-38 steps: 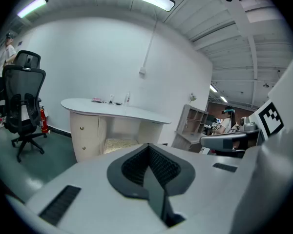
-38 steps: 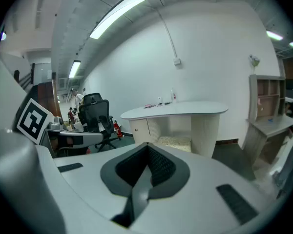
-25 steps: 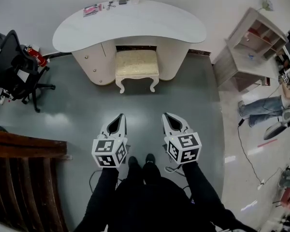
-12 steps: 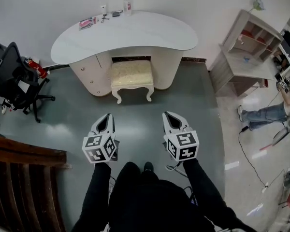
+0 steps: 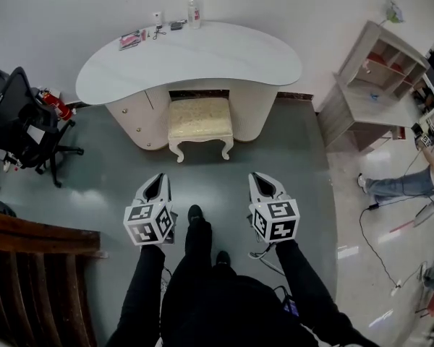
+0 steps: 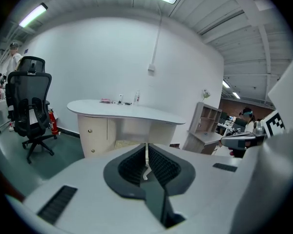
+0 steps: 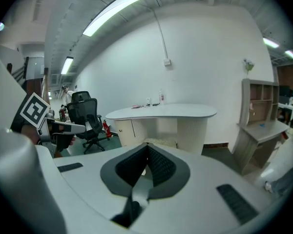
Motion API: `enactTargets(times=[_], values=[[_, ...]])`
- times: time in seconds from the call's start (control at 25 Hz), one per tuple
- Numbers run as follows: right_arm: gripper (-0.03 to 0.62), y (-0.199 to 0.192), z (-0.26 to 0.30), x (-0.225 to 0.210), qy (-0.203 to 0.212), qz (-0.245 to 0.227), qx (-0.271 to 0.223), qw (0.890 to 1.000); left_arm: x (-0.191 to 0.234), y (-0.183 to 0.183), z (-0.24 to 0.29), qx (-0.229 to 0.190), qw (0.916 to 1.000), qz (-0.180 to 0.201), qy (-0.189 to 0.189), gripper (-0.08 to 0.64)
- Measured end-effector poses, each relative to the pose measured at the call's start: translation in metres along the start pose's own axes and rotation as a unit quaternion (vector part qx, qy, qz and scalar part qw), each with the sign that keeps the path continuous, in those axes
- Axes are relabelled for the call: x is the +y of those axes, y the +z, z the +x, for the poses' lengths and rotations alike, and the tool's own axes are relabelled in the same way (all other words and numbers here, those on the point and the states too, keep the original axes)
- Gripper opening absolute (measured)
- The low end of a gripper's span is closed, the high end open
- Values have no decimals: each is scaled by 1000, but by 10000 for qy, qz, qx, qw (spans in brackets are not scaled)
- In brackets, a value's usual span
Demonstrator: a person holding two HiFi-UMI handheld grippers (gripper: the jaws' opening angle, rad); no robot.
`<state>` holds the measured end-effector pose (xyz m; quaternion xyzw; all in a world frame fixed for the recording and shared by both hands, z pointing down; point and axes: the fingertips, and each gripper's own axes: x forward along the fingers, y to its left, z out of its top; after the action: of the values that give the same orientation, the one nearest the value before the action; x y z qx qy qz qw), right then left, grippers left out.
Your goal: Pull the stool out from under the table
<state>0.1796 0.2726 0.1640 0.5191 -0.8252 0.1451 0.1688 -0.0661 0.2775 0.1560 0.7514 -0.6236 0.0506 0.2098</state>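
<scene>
Floor: grey floor is lying bare between the fingers and the furniture.
Stool: stool is sitting half tucked under the table, well ahead of both pairs of fingers; its cream padded seat and white curved front legs are showing.
Progress: nothing is being pulled yet; reaching, gripping and pulling are all remaining.
Left gripper: left gripper is hovering, fingers clenched on nothing.
Right gripper: right gripper is hovering likewise, clenched, empty.
Surroundings: chair is standing far left of the fingers, shelf far right.

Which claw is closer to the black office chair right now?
Left. The left claw sits right of the black office chair in the head view; the right claw is farther right.
</scene>
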Motion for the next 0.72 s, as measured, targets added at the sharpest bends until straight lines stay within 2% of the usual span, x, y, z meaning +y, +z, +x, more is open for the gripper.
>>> enactTargets(times=[0.28,0.6,0.72], values=[[3,-2,82,-14,-222,-89,439,9987,50,-6,73,401,9992,-58,9,32],[3,4,192,-30,-235,192,854,9959,106,4,179,841,9964,70,-83,91],[3,3,224,-39,-323,153,955,9948,126,1,215,974,9952,23,-90,114]])
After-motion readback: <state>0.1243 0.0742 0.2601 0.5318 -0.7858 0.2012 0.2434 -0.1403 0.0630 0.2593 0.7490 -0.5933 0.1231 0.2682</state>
